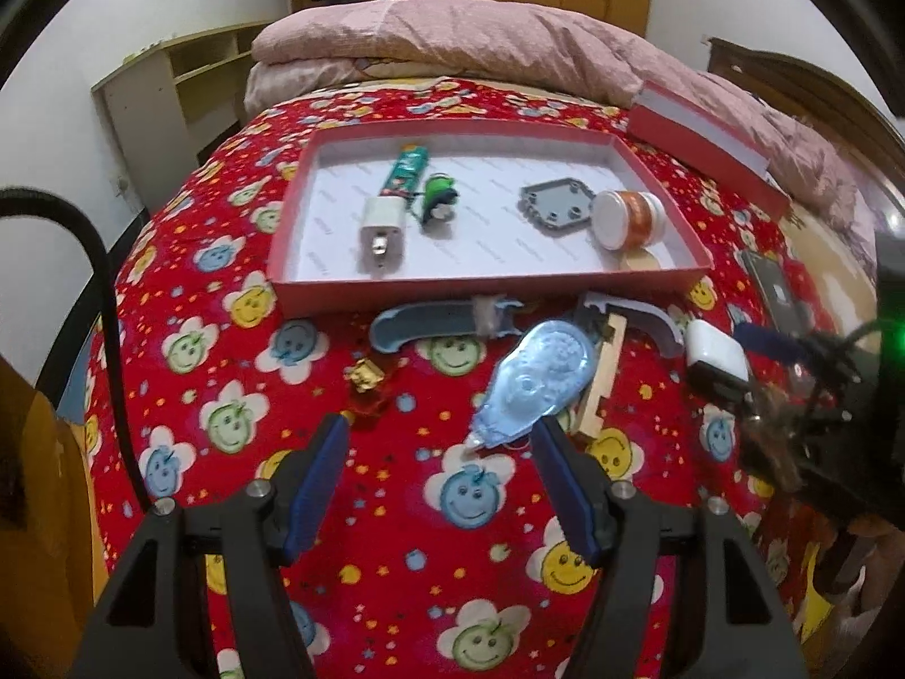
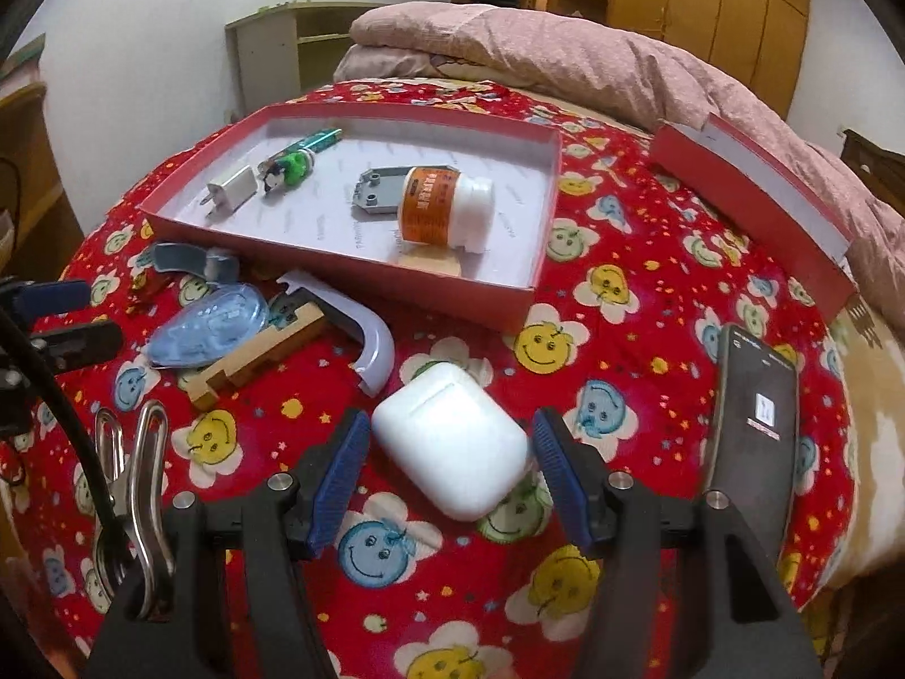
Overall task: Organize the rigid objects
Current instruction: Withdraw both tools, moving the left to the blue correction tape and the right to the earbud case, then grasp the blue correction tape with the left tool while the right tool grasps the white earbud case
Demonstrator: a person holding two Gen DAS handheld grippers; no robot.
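On the red smiley bedspread lies a white earbud case (image 2: 452, 441), between the blue pads of my right gripper (image 2: 451, 423). The pads stand just off its sides, so the gripper is open. The case (image 1: 715, 359) also shows in the left wrist view, with the right gripper blurred beside it. My left gripper (image 1: 438, 438) is open over the cloth, and the tip of a blue correction tape (image 1: 537, 385) lies just inside its right finger. Behind sits a red box tray (image 1: 492, 283) holding a white charger (image 1: 384, 226), a green tube (image 1: 404, 170), a grey plate (image 1: 557, 203) and an orange-labelled jar (image 1: 625, 218).
Two grey-blue curved pieces (image 1: 430, 328) (image 2: 362, 334), a wooden block (image 2: 254, 362) and a small gold object (image 1: 366, 376) lie before the tray. A phone (image 2: 758, 413) lies at the right, the box lid (image 2: 752, 192) behind it. A metal clip (image 2: 136, 481) hangs at the left.
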